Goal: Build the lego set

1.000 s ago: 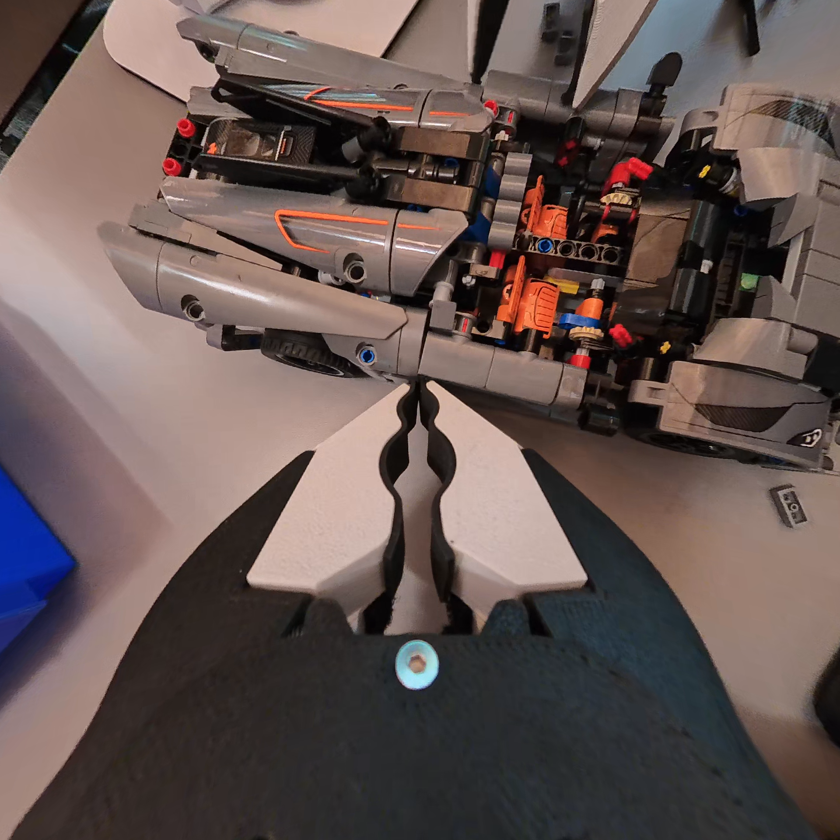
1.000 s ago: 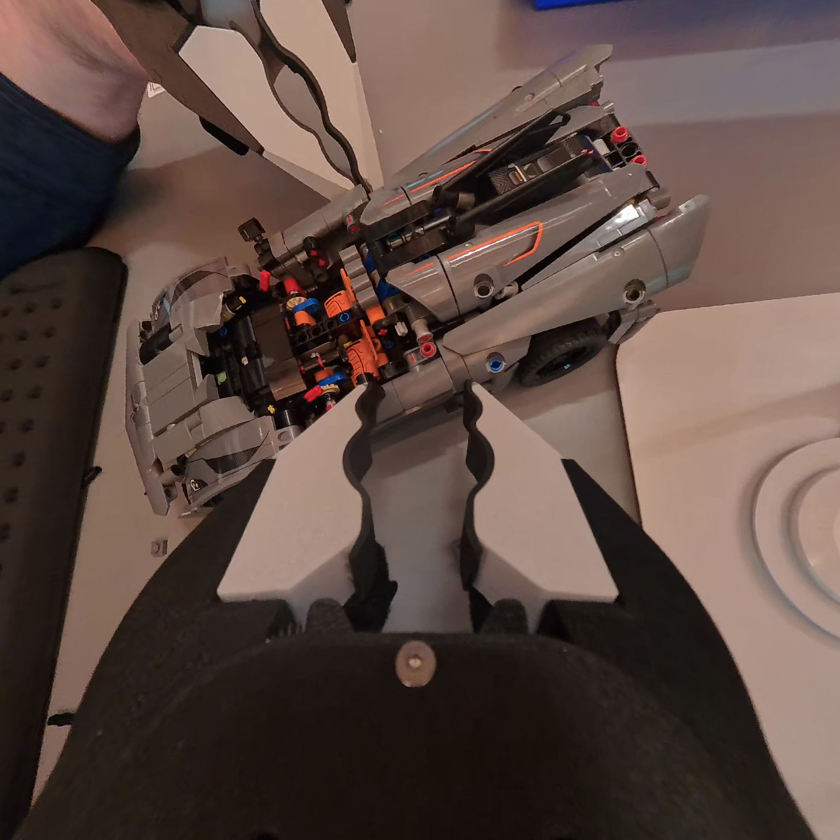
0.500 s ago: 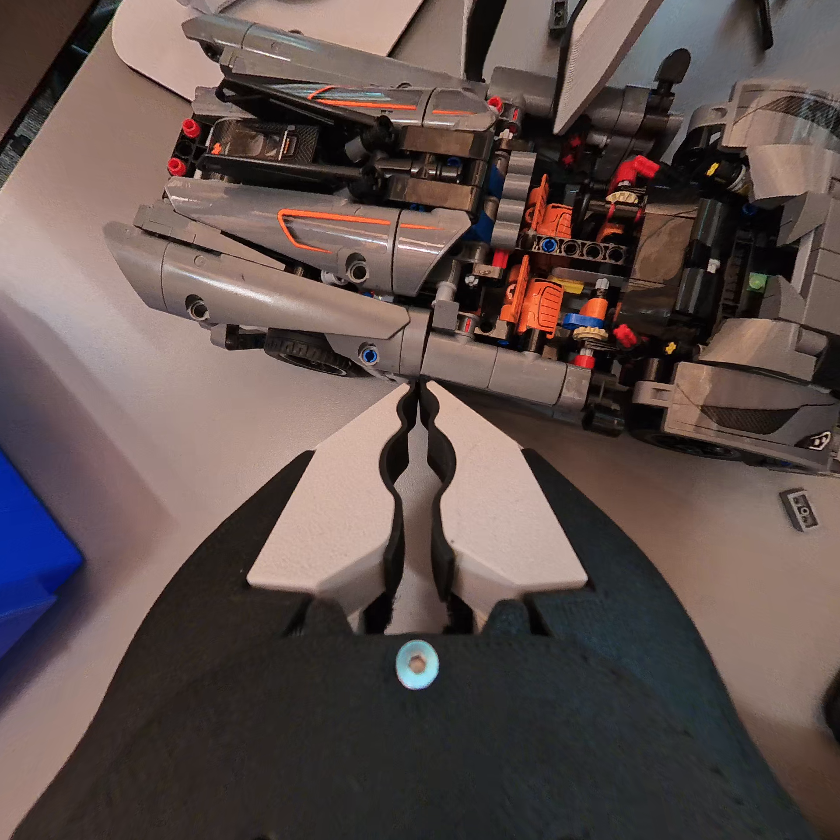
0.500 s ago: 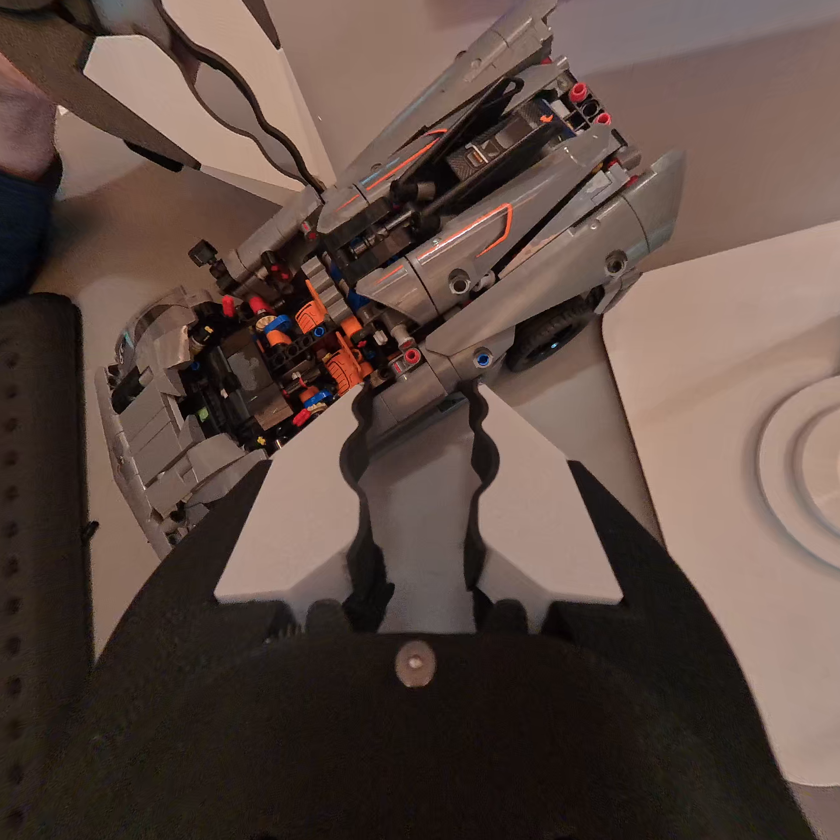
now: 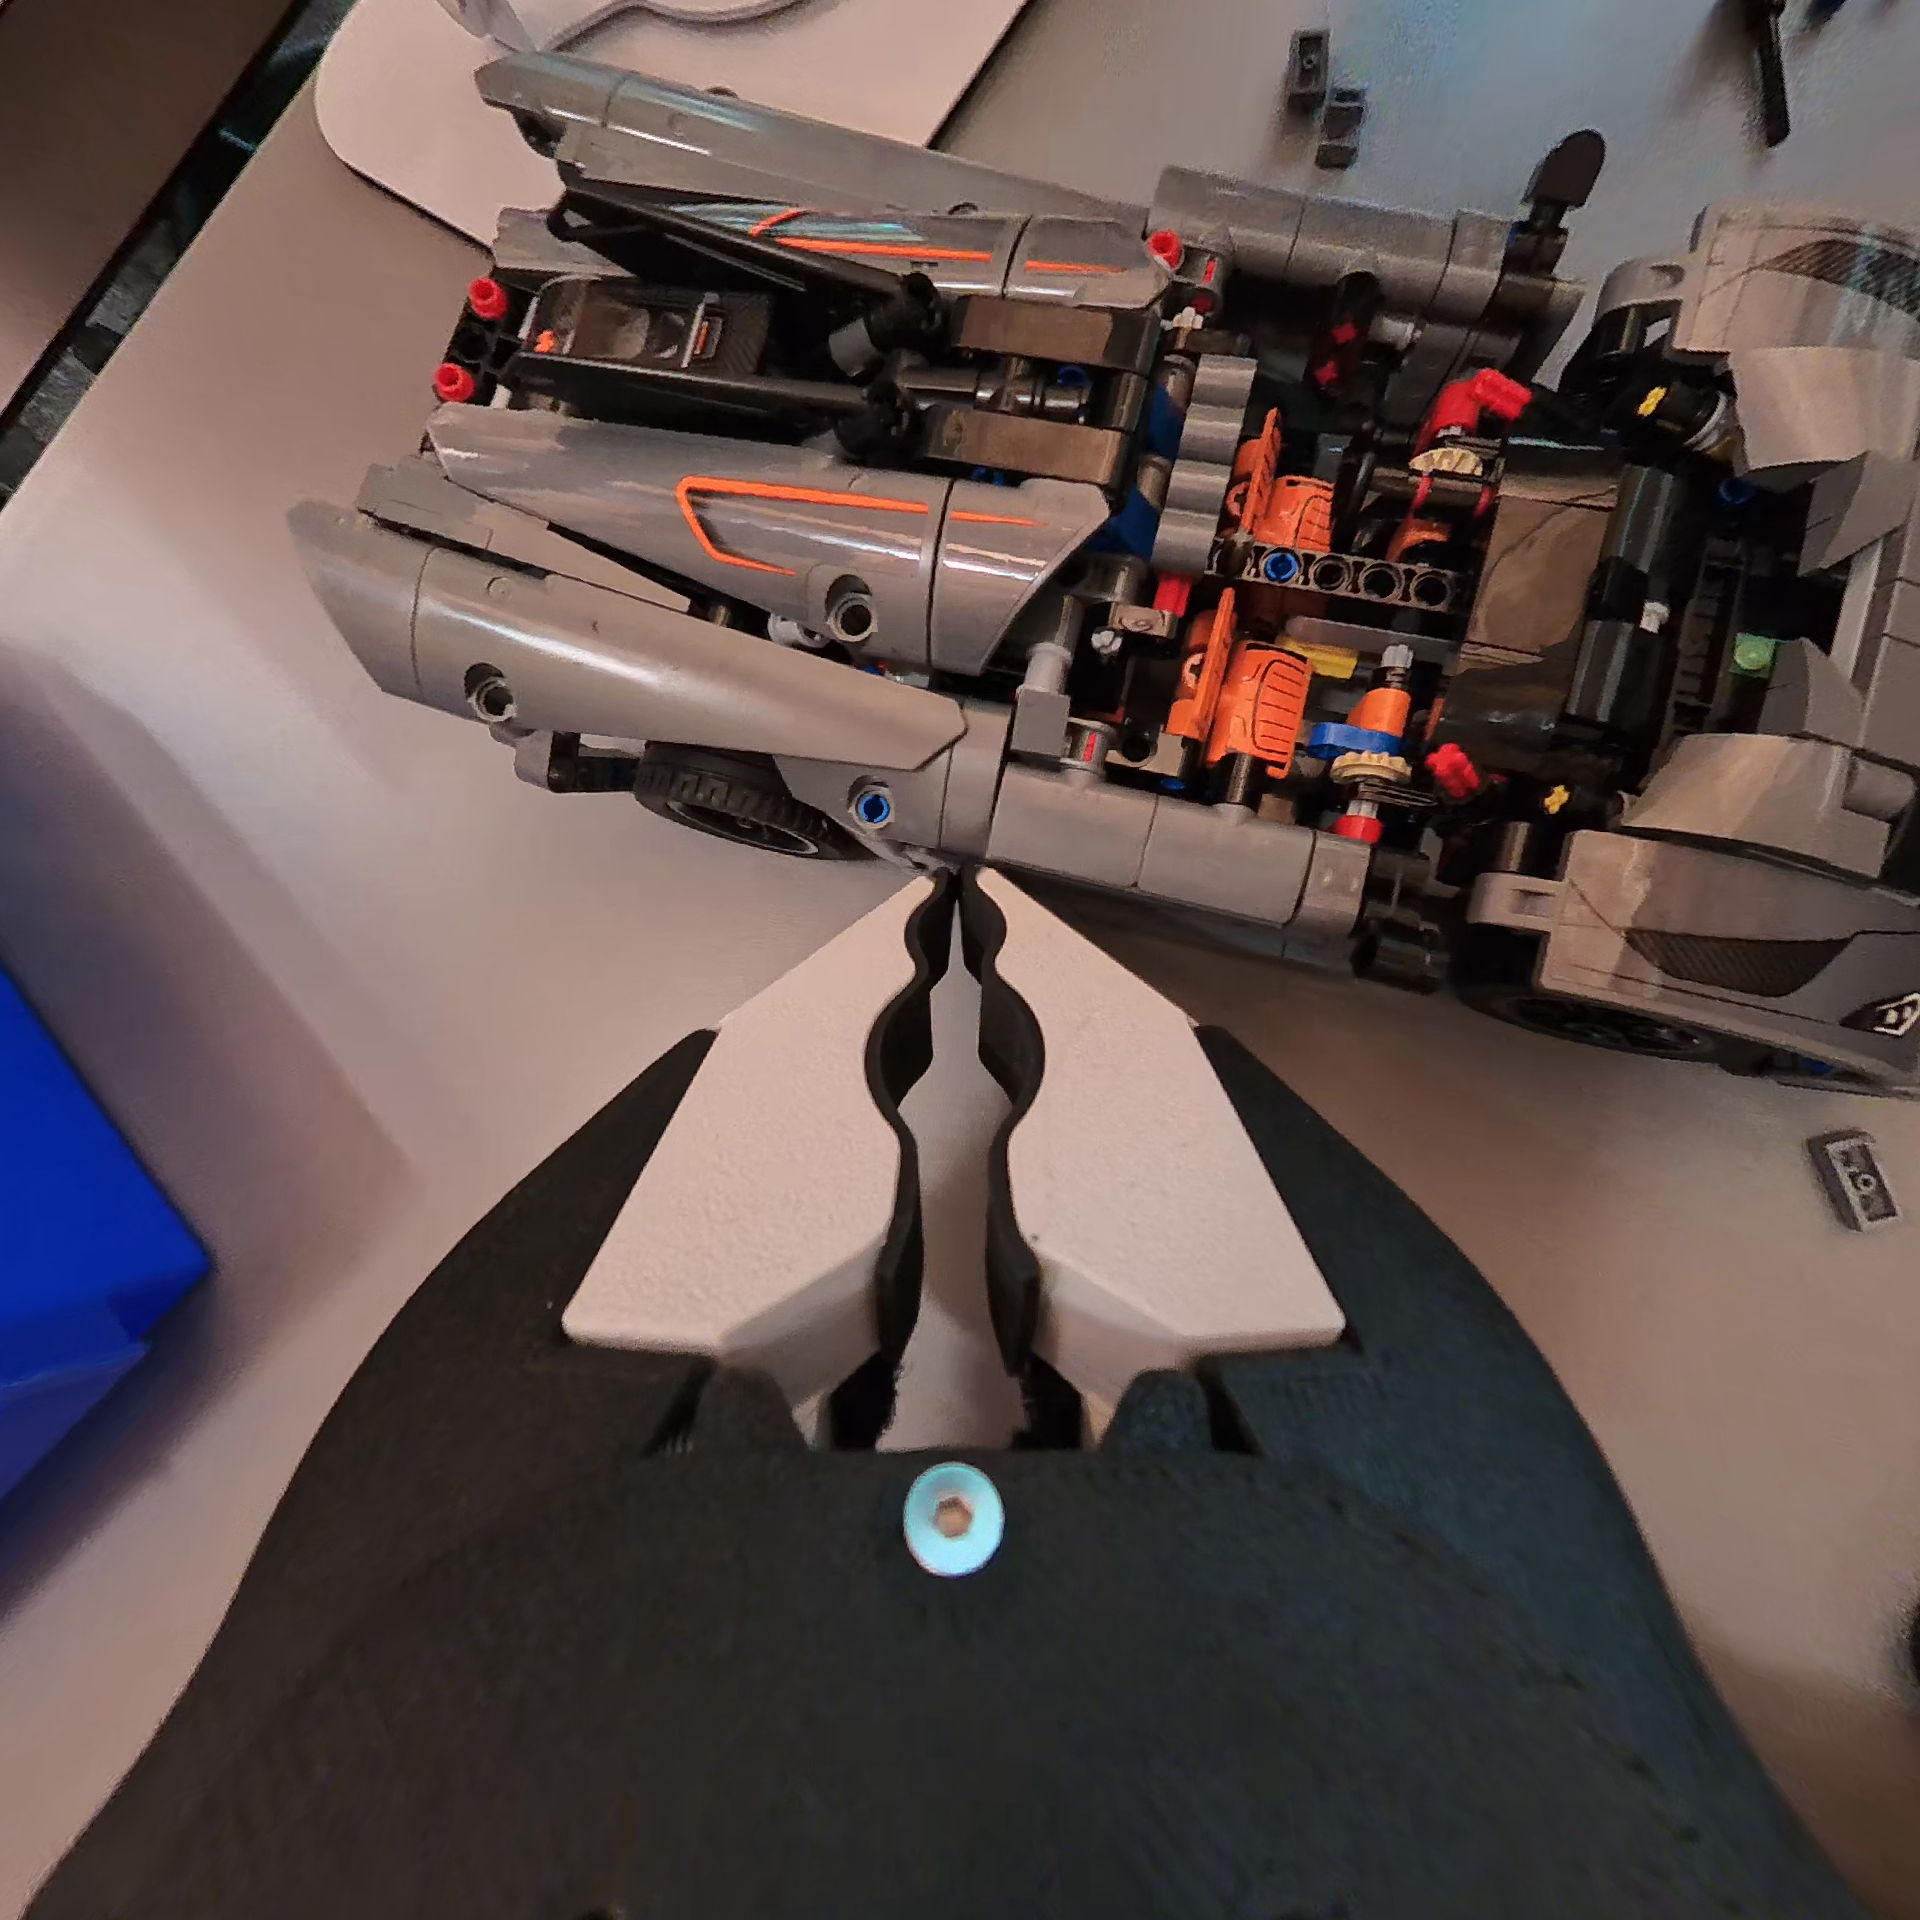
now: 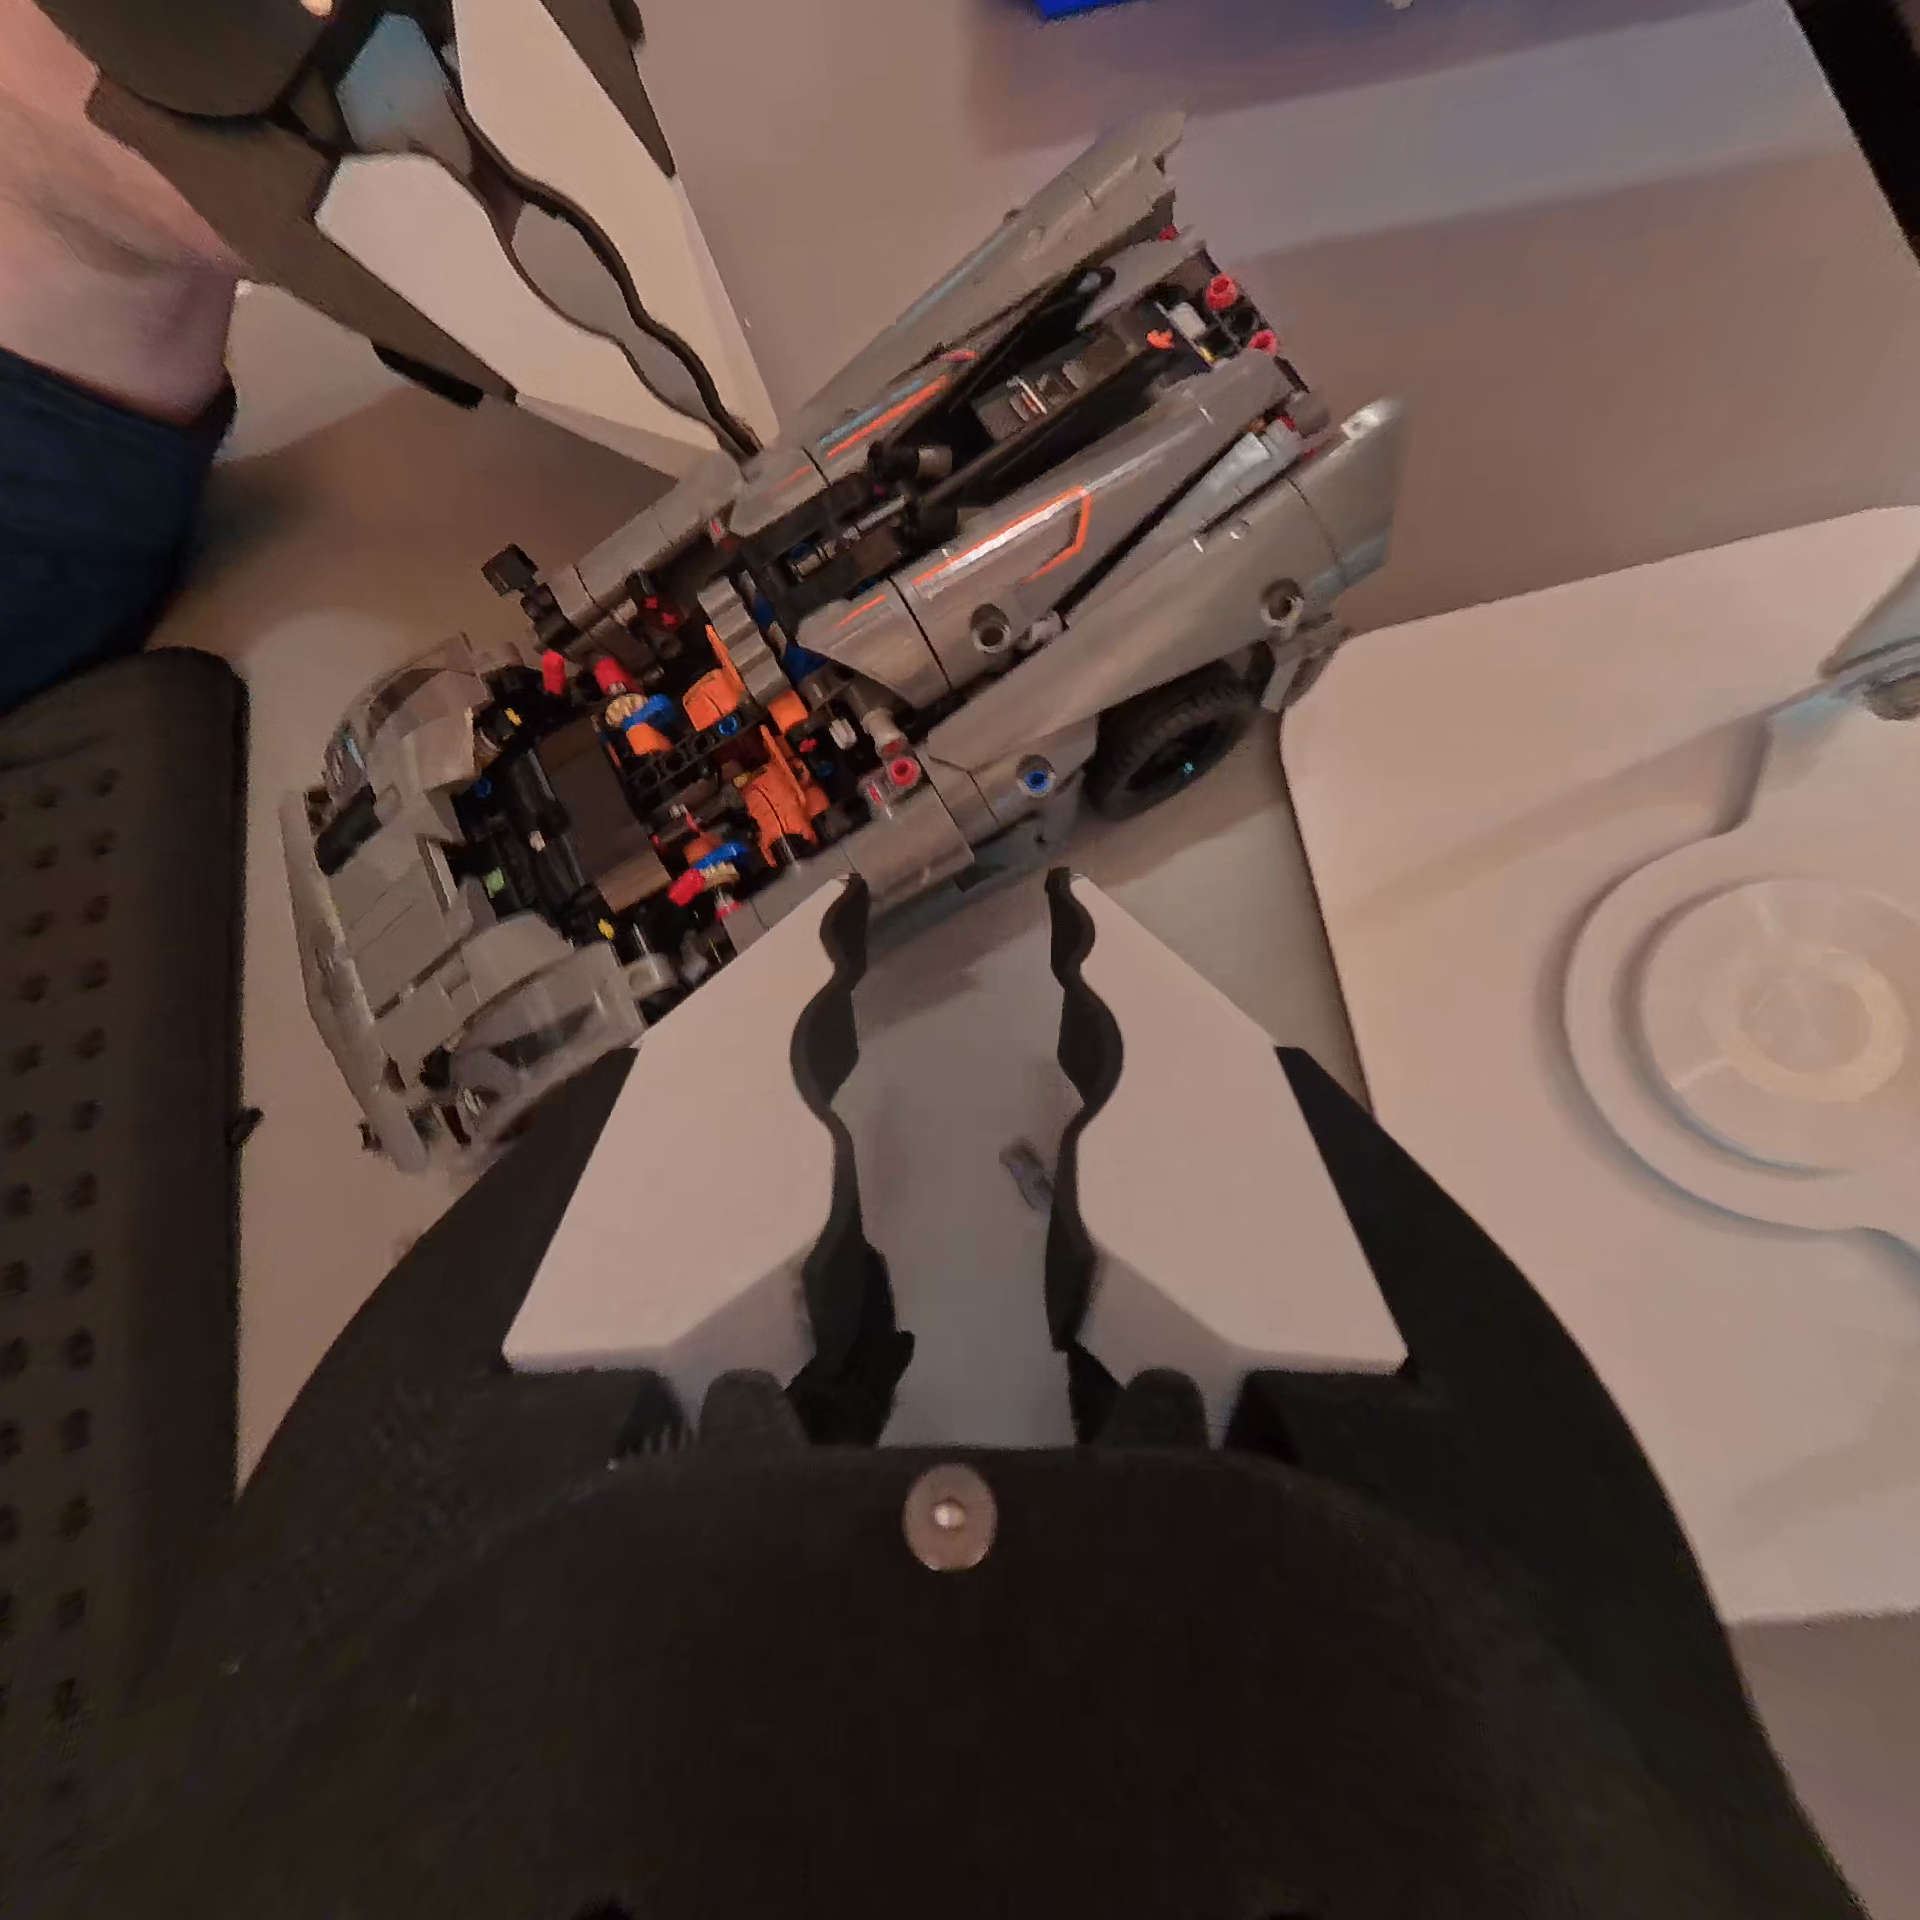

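A grey lego car [image 5: 935, 582] with orange stripes and an open orange and black middle lies across the table. It also shows in the right wrist view [image 6: 935, 644]. My left gripper [image 5: 956, 881] is shut, with nothing visible between its fingers, and its tips touch the car's near side sill beside the rear wheel. It also shows in the right wrist view [image 6: 743, 442], at the car's far side. My right gripper [image 6: 956, 883] is open and empty, its tips just short of the car's near sill.
A small grey plate [image 5: 1860, 1179] lies on the table right of the car, and small dark pieces [image 5: 1320, 94] lie beyond it. A blue box [image 5: 62, 1247] stands at the left. There is a white mat with a round disc [image 6: 1766, 1039], a black pad [image 6: 104, 1143] and a person's arm [image 6: 83, 260].
My right gripper has drawn back a little from the car's sill, still open, and no longer shows in the left wrist view. My left gripper stays shut at the sill.
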A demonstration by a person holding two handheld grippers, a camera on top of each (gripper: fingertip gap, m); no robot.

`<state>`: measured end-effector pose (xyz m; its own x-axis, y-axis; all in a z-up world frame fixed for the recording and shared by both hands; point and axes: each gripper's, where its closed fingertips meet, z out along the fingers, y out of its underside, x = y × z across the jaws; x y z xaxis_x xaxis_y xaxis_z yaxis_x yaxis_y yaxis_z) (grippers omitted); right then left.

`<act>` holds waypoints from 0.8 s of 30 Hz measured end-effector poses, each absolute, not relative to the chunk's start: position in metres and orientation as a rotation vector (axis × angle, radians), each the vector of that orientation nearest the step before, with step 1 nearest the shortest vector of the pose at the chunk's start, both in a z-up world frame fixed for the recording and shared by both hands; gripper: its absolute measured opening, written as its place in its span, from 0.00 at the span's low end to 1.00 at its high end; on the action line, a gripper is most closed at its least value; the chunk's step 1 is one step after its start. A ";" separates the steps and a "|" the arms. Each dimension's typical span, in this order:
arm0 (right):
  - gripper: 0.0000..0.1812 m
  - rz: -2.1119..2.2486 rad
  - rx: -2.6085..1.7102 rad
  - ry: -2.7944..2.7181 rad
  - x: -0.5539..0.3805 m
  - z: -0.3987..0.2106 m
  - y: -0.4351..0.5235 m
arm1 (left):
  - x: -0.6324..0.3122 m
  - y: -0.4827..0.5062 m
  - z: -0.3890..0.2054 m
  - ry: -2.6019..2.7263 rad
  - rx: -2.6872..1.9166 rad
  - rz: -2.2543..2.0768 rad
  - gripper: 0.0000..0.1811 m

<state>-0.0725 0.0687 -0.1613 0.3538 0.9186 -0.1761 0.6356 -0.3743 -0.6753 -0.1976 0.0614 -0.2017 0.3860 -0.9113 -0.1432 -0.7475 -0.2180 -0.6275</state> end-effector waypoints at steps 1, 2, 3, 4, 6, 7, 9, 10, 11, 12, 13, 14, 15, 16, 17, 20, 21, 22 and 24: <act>0.18 0.721 -2.119 -1.386 -0.066 -0.162 0.068 | -0.198 0.062 -0.202 1.415 -2.023 -0.340 0.00; 0.16 0.690 -2.119 -1.447 -0.058 -0.166 0.066 | -0.199 0.063 -0.202 1.413 -2.022 -0.341 0.00; 0.13 0.635 -2.130 -1.510 -0.050 -0.173 0.064 | -0.199 0.063 -0.202 1.410 -2.023 -0.337 0.00; 0.13 0.561 -2.146 -1.557 -0.041 -0.181 0.065 | -0.199 0.063 -0.202 1.409 -2.025 -0.336 0.00; 0.11 0.479 -2.162 -1.650 -0.031 -0.197 0.063 | -0.199 0.064 -0.203 1.408 -2.025 -0.334 0.00; 0.10 0.468 -2.167 -1.671 -0.030 -0.202 0.062 | -0.199 0.065 -0.204 1.406 -2.024 -0.331 0.00; 0.08 0.453 -2.165 -1.678 -0.028 -0.204 0.064 | -0.200 0.065 -0.204 1.399 -2.022 -0.328 0.00; 0.08 0.455 -2.154 -1.683 -0.027 -0.203 0.064 | -0.200 0.066 -0.203 1.396 -2.020 -0.329 0.00; 0.08 0.454 -2.147 -1.695 -0.025 -0.202 0.064 | -0.200 0.066 -0.203 1.393 -2.019 -0.330 0.00; 0.08 0.444 -2.148 -1.706 -0.022 -0.203 0.064 | -0.200 0.067 -0.203 1.391 -2.017 -0.329 0.00; 0.08 0.435 -2.148 -1.716 -0.020 -0.204 0.064 | -0.200 0.067 -0.203 1.389 -2.016 -0.328 0.00; 0.08 0.437 -2.138 -1.727 -0.019 -0.205 0.063 | -0.200 0.067 -0.203 1.387 -2.016 -0.326 0.00; 0.09 0.450 -2.120 -1.740 -0.021 -0.205 0.061 | -0.200 0.067 -0.203 1.386 -2.017 -0.324 0.00; 0.09 0.466 -2.108 -1.757 -0.024 -0.206 0.058 | -0.201 0.068 -0.204 1.384 -2.017 -0.323 0.00; 0.09 0.467 -2.103 -1.778 -0.025 -0.207 0.056 | -0.201 0.069 -0.205 1.382 -2.017 -0.322 0.00; 0.08 0.437 -2.096 -1.852 -0.023 -0.211 0.048 | -0.202 0.071 -0.205 1.373 -2.015 -0.317 0.00; 0.06 0.440 -2.093 -1.867 -0.022 -0.210 0.046 | -0.202 0.072 -0.204 1.370 -2.013 -0.316 0.00; 0.06 0.449 -2.091 -1.877 -0.021 -0.207 0.043 | -0.202 0.072 -0.203 1.366 -2.011 -0.315 0.00; 0.06 0.477 -2.073 -1.894 -0.020 -0.197 0.035 | -0.203 0.074 -0.202 1.352 -2.004 -0.314 0.00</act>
